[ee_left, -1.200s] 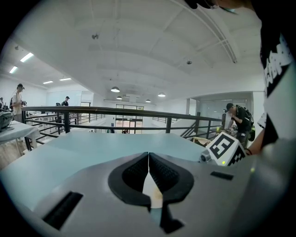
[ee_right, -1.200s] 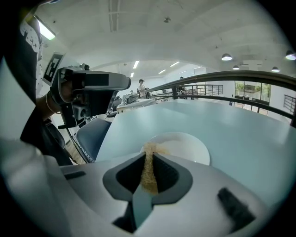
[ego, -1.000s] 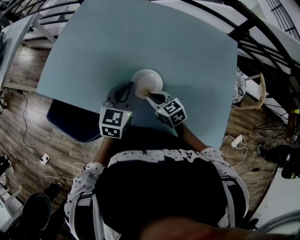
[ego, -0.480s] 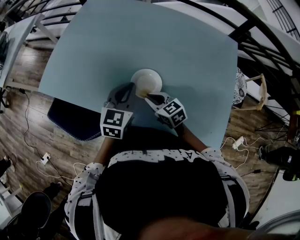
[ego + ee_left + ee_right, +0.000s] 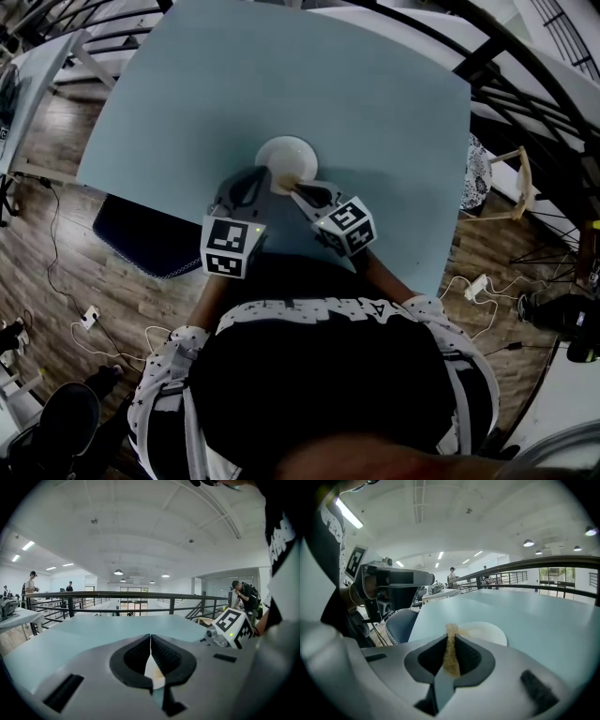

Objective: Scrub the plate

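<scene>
Tan and coarse, the scrub pad stands on edge between the jaws of the right gripper, which are pinched tight on it. Only its short top end pokes out, and that end reaches over the near rim of the white plate. The plate lies flat on the pale blue table, toward the person's side. The left gripper has its jaws closed on a thin white sliver, which is the plate's rim. In the head view it grips at about 7 o'clock, and the pad comes in at about 5 o'clock.

The step in hand looks like the scrubbing itself. To do it well, the left clamp should stay firm and low, because a light plate on a smooth top will likely skate or tip under sideways strokes. So little pad sticks out that the right gripper probably needs tilting, so the fibre meets the dish rather than the jaw tips. Small circles from 5 o'clock through the centre toward 12 o'clock would cover the face. Moderate pressure is enough, since the pad will likely fold if pushed hard.
</scene>
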A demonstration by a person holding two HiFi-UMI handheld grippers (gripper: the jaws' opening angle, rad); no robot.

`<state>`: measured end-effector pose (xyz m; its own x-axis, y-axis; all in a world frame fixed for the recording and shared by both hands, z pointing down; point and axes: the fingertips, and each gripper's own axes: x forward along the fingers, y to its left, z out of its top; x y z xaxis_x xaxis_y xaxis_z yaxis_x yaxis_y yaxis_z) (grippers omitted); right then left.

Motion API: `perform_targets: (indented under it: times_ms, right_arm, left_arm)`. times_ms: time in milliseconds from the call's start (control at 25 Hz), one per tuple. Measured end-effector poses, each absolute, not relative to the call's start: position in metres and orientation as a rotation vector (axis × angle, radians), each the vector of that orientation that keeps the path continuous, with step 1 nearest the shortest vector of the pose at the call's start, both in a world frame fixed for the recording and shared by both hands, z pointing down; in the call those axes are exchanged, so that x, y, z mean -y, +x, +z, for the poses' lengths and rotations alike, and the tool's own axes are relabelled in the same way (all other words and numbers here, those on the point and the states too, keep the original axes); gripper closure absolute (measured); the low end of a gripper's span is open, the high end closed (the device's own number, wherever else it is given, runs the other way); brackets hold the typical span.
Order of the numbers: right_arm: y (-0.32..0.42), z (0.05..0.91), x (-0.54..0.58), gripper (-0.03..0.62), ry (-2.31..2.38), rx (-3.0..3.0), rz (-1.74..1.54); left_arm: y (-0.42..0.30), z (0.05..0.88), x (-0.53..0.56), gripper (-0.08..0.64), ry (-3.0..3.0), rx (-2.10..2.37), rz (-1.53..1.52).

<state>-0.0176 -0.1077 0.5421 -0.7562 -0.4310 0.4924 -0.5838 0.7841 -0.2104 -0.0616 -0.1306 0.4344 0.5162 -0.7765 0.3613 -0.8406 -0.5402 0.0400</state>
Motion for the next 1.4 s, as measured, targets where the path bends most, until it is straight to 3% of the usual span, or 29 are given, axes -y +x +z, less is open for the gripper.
perform_targets:
  times_ms: [1400]
  right_arm:
    - [0.071,0.498,0.067,0.541,1.086,2.632,0.46]
  left_arm:
    - [-0.02,0.447,0.066,0.546,2.545,1.384,0.477]
